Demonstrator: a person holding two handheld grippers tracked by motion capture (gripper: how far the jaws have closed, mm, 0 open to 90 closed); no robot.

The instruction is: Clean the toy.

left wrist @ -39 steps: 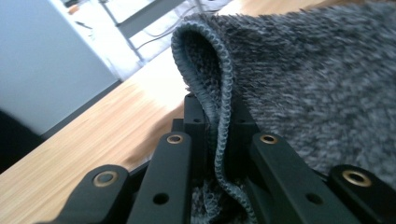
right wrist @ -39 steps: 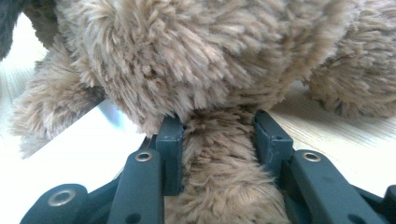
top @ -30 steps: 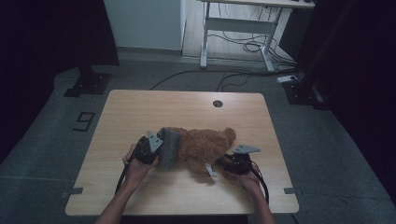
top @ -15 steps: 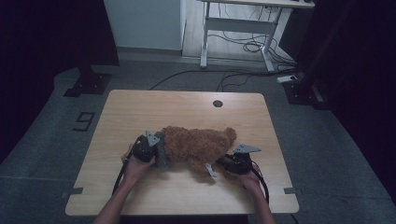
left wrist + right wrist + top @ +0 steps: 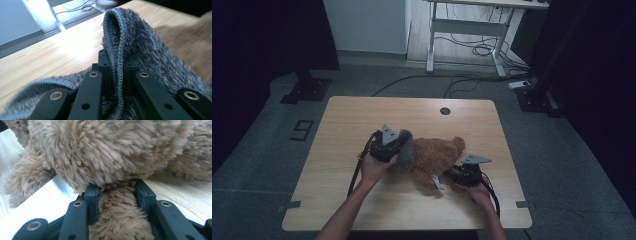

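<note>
A brown teddy bear (image 5: 434, 157) lies on the wooden table (image 5: 362, 115), right of the middle. A grey fuzzy cloth (image 5: 406, 147) sits at its left end. My left gripper (image 5: 398, 146) is shut on a folded, stitched edge of that cloth (image 5: 150, 50), with the fold pinched between the jaws of the left gripper (image 5: 116, 61) and brown fur (image 5: 185, 37) blurred behind. My right gripper (image 5: 448, 177) is at the bear's near right side. In the right gripper view, the right gripper (image 5: 117, 192) is shut on a furry limb (image 5: 117, 220) under the bear's body (image 5: 112, 150).
A white tag (image 5: 437, 182) sticks out of the bear near my right gripper. The tabletop has a round cable hole (image 5: 445, 110) at the far edge. On the floor beyond lie cables (image 5: 472, 50), a desk frame (image 5: 462, 25) and black stand feet (image 5: 304, 90).
My left gripper has risen and moved away from the person with the grey cloth in its grip, so the cloth looks more bunched up. The right gripper and the bear have stayed put.
</note>
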